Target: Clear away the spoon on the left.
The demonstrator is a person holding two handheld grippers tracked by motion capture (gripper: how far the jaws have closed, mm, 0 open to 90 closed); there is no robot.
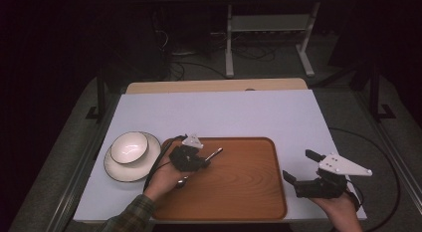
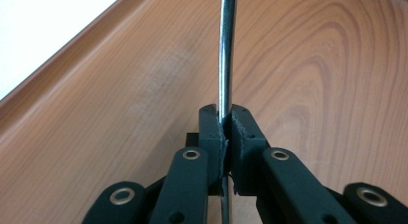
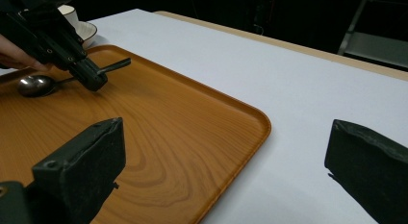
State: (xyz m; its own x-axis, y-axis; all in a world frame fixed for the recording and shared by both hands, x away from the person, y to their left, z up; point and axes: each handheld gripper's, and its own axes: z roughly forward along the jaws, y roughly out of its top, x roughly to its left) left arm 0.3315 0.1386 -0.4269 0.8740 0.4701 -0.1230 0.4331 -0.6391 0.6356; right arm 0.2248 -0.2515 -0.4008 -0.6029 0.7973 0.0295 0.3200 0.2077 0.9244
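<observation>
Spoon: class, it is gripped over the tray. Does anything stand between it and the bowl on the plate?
Nothing visible does. The left gripper holds the spoon over the tray; the bowl sits on its plate, just past the tray's left rim.

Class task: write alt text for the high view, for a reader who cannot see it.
A person's left gripper holds a metal spoon over a wooden tray on a white table. A white bowl sits on a plate left of the tray; the right gripper hangs open beside the tray's right edge.
</observation>
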